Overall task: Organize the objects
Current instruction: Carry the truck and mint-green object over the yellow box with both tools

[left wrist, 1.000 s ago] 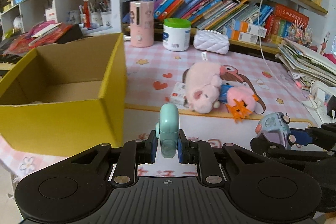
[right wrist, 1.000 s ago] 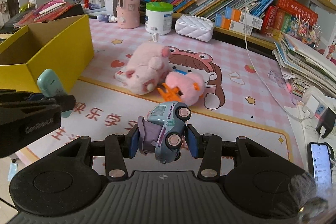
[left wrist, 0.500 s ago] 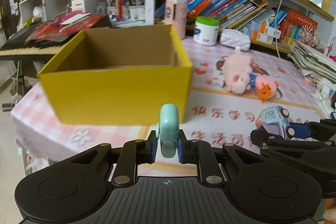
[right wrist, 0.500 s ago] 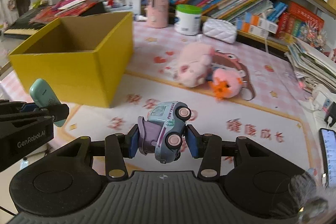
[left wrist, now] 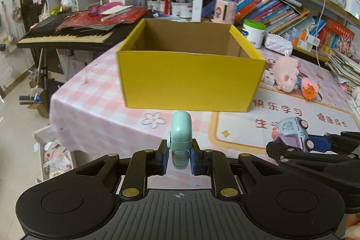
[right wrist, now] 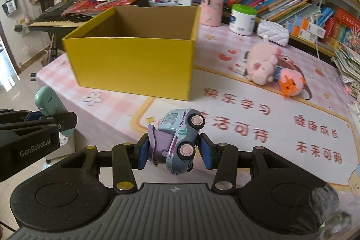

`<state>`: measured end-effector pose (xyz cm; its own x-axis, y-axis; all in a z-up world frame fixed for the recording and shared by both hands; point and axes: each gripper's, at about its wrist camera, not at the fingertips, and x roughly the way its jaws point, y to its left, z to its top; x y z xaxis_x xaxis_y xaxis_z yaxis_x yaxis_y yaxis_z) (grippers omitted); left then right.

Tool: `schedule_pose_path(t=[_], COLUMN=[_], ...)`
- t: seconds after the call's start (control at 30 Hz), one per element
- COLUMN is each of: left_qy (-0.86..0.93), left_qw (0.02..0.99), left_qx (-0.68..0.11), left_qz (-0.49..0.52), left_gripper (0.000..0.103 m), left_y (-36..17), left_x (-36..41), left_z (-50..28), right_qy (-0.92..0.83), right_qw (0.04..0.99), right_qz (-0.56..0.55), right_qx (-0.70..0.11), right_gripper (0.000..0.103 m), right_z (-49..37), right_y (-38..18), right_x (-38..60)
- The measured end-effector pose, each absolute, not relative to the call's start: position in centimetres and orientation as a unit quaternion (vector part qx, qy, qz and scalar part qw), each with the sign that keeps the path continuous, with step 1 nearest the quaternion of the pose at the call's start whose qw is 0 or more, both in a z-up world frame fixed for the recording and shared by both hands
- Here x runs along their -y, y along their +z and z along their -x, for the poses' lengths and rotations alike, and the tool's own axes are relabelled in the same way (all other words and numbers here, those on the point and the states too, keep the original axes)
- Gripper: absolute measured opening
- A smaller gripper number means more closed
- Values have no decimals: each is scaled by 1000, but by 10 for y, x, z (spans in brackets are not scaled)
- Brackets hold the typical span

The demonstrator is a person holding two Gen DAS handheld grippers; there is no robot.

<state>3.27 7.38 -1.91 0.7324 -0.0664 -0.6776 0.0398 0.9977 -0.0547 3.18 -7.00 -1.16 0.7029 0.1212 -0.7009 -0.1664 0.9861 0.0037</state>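
My left gripper [left wrist: 179,160] is shut on a small mint-green device [left wrist: 180,138], held upright in the air in front of the open yellow cardboard box [left wrist: 191,80]. My right gripper [right wrist: 174,153] is shut on a pale blue toy truck [right wrist: 180,138] with pink wheels, tilted nose-down. In the left wrist view the truck [left wrist: 290,131] shows at lower right; in the right wrist view the green device [right wrist: 48,102] shows at left. The box [right wrist: 135,64] stands ahead on the pink checked table; what I see of its inside is bare cardboard.
Two pink plush toys [right wrist: 267,69] lie right of the box on a printed desk mat [right wrist: 258,127]. A white tub [right wrist: 243,19], a pink canister [right wrist: 211,5] and a white pouch [right wrist: 272,33] stand before the bookshelf. A keyboard piano [left wrist: 65,36] stands left; the table edge drops to floor there.
Both grippers have swept leftward with their loads still held. The yellow box has shifted from the left edge of the views toward the middle, and the plush toys have slid right.
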Motion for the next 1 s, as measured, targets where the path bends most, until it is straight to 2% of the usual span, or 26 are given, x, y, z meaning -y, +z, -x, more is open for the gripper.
schedule_pose_path(t=[0.4, 1.0], left_qy=[-14, -38], left_qw=[937, 942], left_qx=[-348, -332], left_qz=[27, 30], left_gripper=[17, 17], left_y=[-13, -6], left_x=[-112, -109], left_z=[-17, -20], right_qy=[90, 76], right_qw=[927, 932], right_qz=[39, 46], right_qx=[-361, -352], right_gripper=[43, 43], right_z=[-19, -19], right_y=[-4, 5], right_x=[34, 36])
